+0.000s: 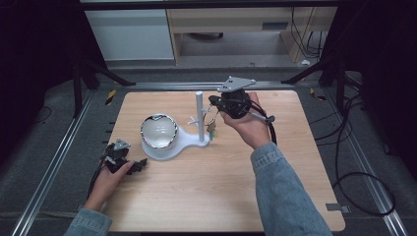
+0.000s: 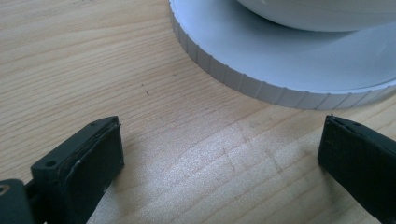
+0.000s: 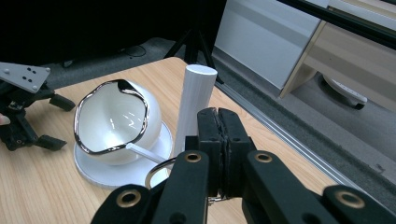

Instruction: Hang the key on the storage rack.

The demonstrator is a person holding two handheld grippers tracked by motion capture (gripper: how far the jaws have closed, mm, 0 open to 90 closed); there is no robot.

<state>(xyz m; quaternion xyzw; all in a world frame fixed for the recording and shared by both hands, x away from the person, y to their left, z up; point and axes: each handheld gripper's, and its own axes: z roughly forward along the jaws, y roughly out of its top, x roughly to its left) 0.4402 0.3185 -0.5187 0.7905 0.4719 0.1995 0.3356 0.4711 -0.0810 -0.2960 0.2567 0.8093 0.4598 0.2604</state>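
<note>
A white stand with a round base (image 1: 187, 141) and an upright post (image 1: 199, 110) sits mid-table. A glossy white bowl (image 1: 158, 130) with a dark rim rests tilted on the base. My right gripper (image 1: 213, 102) hovers just right of the post, its jaws pressed together on a metal key ring (image 3: 156, 173); teal-tagged keys (image 1: 211, 130) dangle beneath it beside the post's small pegs. In the right gripper view the shut tips (image 3: 218, 114) stand in front of the post (image 3: 198, 93) and bowl (image 3: 116, 116). My left gripper (image 1: 132, 156) lies on the table left of the base, open, nothing between its jaws (image 2: 219, 140).
The ribbed edge of the stand's base (image 2: 243, 79) lies just ahead of the left jaws. The wooden table (image 1: 206, 196) has bare room in front and to the right. Metal rails (image 1: 54, 162) run beside it, and cables (image 1: 364, 177) lie on the floor at right.
</note>
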